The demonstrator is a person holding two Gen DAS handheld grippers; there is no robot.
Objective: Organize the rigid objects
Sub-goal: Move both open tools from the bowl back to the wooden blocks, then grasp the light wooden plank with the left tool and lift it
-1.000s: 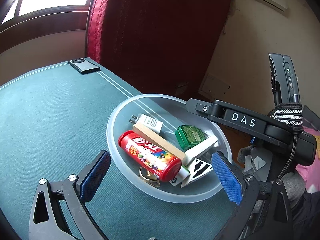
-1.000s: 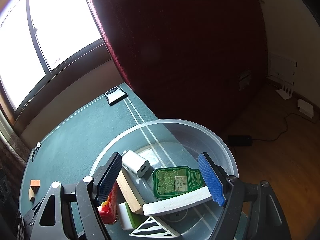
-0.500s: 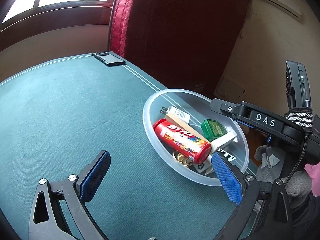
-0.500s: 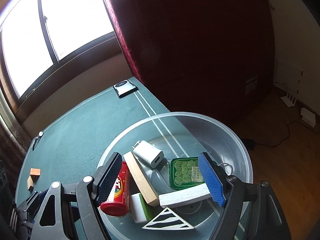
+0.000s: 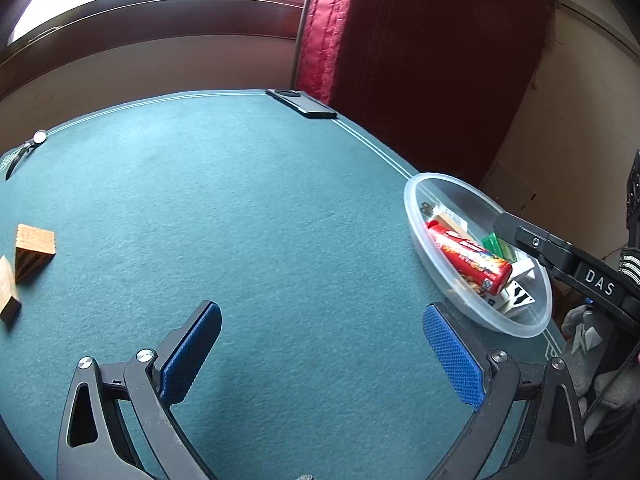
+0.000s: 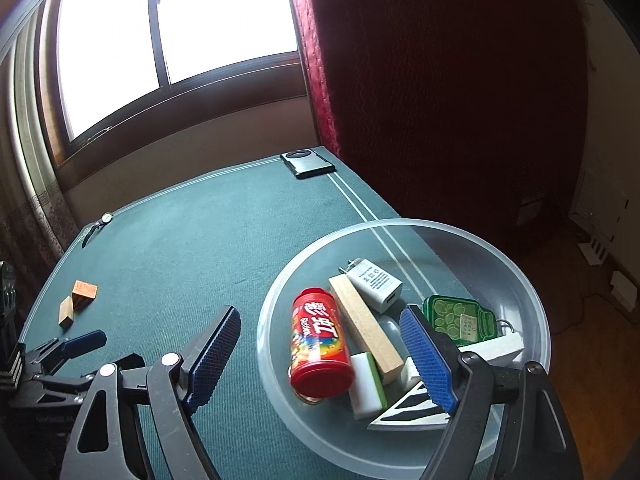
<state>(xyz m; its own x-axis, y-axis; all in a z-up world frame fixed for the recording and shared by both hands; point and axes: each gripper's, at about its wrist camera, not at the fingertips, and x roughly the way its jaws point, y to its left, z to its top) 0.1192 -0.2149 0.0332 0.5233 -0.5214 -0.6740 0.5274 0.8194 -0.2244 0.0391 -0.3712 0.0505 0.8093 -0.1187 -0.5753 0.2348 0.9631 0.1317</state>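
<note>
Most of the sorting looks done. The clear bowl (image 6: pixel 404 232) at the right edge of the green counter (image 5: pixel 248 216) already holds a heap of rigid things: a red can (image 6: pixel 318 346) on its side, a wooden bar (image 6: pixel 364 328) beside it, a white charger (image 6: pixel 374 284), a green tin (image 6: pixel 460 316), a white-and-green block (image 6: pixel 366 386), a white slab (image 6: pixel 494 346) and a striped wedge (image 6: pixel 408 410). Still out on the cloth, well apart from the bowl near the counter's left side, lie two wooden blocks: the ridged block (image 5: pixel 34 246) and the pale block (image 5: pixel 9 296) just beside it. By my reading, these two are what remains to be gathered.

The left gripper (image 5: pixel 318 360) hangs over bare cloth between bowl and blocks, its fingers spread wide with nothing between them. The right gripper (image 6: pixel 320 360) straddles the bowl's near-left rim, one finger outside and one over the contents; its jaws are opening and the pads press on nothing.

A dark phone-like slab (image 6: pixel 306 164) sits at the far corner and a small wristwatch (image 5: pixel 28 146) near the left edge (whether these count as things to be sorted, I cannot tell). A brass-coloured something under the can is mostly hidden, and the right finger covers part of the bowl's contents. In the left wrist view the pale block is cut off by the frame's edge.
</note>
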